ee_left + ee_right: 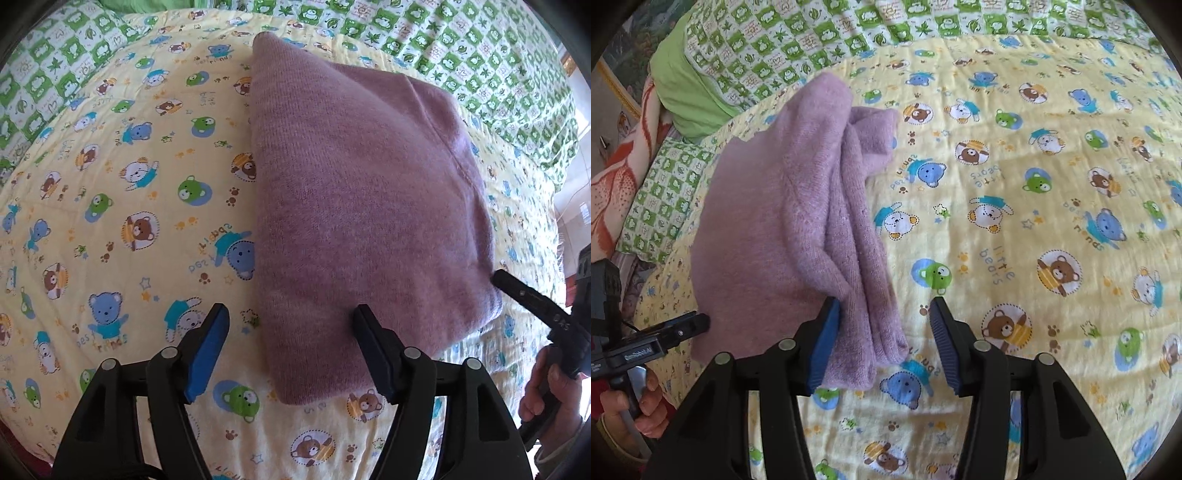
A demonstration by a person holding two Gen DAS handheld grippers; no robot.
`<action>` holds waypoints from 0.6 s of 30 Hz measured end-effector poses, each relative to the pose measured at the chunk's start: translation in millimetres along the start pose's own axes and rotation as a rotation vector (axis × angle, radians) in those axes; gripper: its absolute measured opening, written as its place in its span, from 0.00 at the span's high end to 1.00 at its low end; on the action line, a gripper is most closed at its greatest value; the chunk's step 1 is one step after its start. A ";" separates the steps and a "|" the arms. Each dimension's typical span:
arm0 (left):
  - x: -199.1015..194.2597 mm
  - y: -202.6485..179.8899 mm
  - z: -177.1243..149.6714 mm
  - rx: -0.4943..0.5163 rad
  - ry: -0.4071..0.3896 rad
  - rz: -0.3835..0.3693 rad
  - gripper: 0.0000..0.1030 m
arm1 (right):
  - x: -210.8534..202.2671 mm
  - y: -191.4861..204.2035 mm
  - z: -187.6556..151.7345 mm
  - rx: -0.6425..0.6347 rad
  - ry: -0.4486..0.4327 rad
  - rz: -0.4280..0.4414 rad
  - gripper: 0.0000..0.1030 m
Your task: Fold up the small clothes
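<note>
A folded mauve knitted garment [351, 206] lies in the centre and right of the left wrist view, on a pale yellow quilted blanket printed with cartoon bears [122, 206]. The left gripper [290, 347] sits at the bottom centre with its black jaws spread wide, released; the blue-padded finger is over the blanket and the other is at the garment's near edge. The right gripper [532, 299] reaches in from the lower right edge, its tip at the garment's corner.

In the right wrist view the garment [783, 236] fills the left centre, stacked in layers. The right gripper [884, 343] is spread open, its left pad touching the fabric's near end. A green-and-white checked quilt [812, 33] runs along the top.
</note>
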State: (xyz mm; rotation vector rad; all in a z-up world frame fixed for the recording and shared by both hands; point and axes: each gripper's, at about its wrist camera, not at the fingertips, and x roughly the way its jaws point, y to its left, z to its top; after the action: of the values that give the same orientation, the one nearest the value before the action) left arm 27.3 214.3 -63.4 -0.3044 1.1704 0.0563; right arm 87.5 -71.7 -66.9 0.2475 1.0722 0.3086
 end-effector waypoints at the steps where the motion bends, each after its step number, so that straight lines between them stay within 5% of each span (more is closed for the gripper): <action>1: -2.4 0.1 -1.7 -0.003 -0.003 0.013 0.28 | -4.8 0.0 -2.3 0.011 -0.009 0.007 0.49; 18: -27.7 -17.7 -35.0 -0.013 -0.035 0.155 0.25 | -41.8 10.2 -20.9 -0.032 -0.037 0.059 0.36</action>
State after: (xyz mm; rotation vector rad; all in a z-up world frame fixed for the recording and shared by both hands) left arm -11.4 191.2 -46.9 -0.2222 1.1579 0.2042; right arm 49.2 -76.4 -38.7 0.2555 1.0237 0.3721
